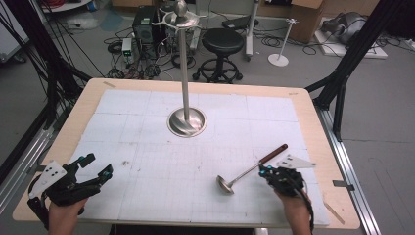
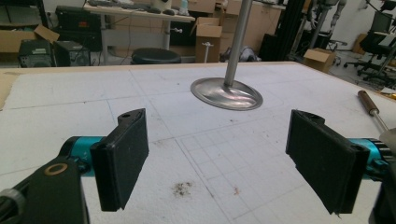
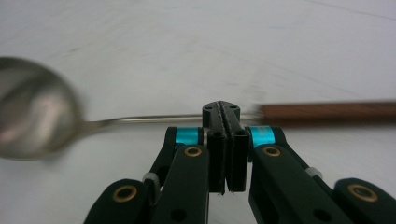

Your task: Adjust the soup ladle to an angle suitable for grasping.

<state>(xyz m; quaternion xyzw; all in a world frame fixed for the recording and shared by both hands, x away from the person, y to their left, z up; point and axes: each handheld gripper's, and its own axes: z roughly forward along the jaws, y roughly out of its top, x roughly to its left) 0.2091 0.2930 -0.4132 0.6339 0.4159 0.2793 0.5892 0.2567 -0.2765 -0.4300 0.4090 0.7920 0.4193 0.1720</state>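
Grey floor surrounds the table (image 1: pixel 313 127), with a black stool (image 1: pixel 222 46), coiled cables, cardboard boxes and dark frame posts behind it. On the wooden table lies a white gridded mat (image 1: pixel 147 161) that covers most of the top.

Next in size is the steel stand (image 1: pixel 185 73): a tall upright pole rising from a round dished base (image 2: pixel 226 93) set on the far middle of the mat, with a ring and hooks at its top.

Nearer the person, on the right half of the mat, is the ladle (image 1: pixel 252 169). Its bowl (image 3: pixel 32 107) sits toward the mat's middle and its brown wooden handle (image 3: pixel 327 112) points to the far right; a thin metal shaft joins them. In the high view the bowl looks to rest on the mat.

At the near left corner the left gripper (image 1: pixel 94 168) is held in a hand (image 1: pixel 63 215) just above the mat, its jaws spread wide with nothing between them. In its own view the stand's base shows between the two pads (image 2: pixel 123 156), well apart from them.

By the near right edge the right gripper (image 1: pixel 264 170) is held by the other hand (image 1: pixel 293 208). Its jaws are pressed together at the ladle's shaft, just where metal meets wood; in its own view the closed tips (image 3: pixel 221 108) cover that spot, so the ladle appears pinched there.
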